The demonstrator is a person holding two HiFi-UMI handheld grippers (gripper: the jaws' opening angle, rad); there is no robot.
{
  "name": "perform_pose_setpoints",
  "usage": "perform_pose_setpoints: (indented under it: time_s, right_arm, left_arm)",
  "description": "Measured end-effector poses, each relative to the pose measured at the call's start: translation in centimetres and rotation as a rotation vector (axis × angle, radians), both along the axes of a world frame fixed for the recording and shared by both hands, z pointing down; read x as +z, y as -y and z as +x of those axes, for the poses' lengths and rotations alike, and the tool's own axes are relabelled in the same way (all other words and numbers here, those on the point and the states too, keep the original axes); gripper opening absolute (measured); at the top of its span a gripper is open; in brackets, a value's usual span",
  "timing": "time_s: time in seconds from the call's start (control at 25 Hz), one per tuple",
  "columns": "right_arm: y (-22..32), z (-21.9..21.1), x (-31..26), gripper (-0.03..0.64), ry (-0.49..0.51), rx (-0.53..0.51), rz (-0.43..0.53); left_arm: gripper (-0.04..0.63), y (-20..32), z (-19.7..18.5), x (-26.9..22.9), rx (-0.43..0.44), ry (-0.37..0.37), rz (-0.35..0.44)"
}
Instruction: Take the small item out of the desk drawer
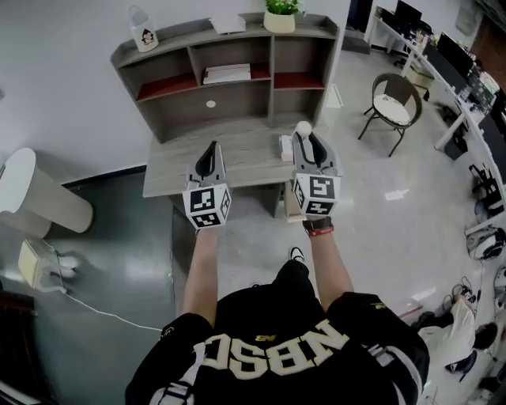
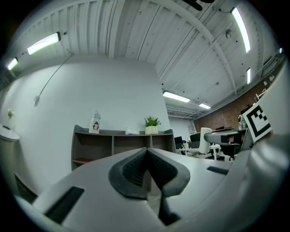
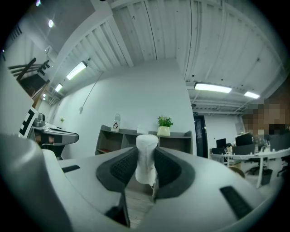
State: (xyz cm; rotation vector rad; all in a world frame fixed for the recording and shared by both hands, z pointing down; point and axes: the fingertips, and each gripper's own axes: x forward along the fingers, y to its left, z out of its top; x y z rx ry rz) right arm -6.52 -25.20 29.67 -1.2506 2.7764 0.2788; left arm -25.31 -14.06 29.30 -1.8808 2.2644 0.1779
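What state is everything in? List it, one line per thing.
left tongs: shut, empty
right tongs: shut on the small white item
small white item: gripped, upright
potted plant: upright
chair: unoccupied

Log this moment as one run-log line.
left tool: shut, empty | right tool: shut on small white cylindrical item | place: at grey wooden desk

left tongs (image 1: 210, 147): jaws together, empty | right tongs (image 1: 304, 136): clamped on white item (image 3: 146, 156) | forearms (image 1: 202, 269): both extended forward
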Motion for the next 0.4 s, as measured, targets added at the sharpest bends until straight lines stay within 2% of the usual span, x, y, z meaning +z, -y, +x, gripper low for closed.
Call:
perform_pose_setpoints:
  time_s: [0.4]
  right_arm:
    - [0.6, -0.8, 1.3, 0.124, -0.019, -0.015, -0.026]
  left_arm:
    - [0.012, 1.3, 0.3, 1.4, 0.020, -0.025, -0.016]
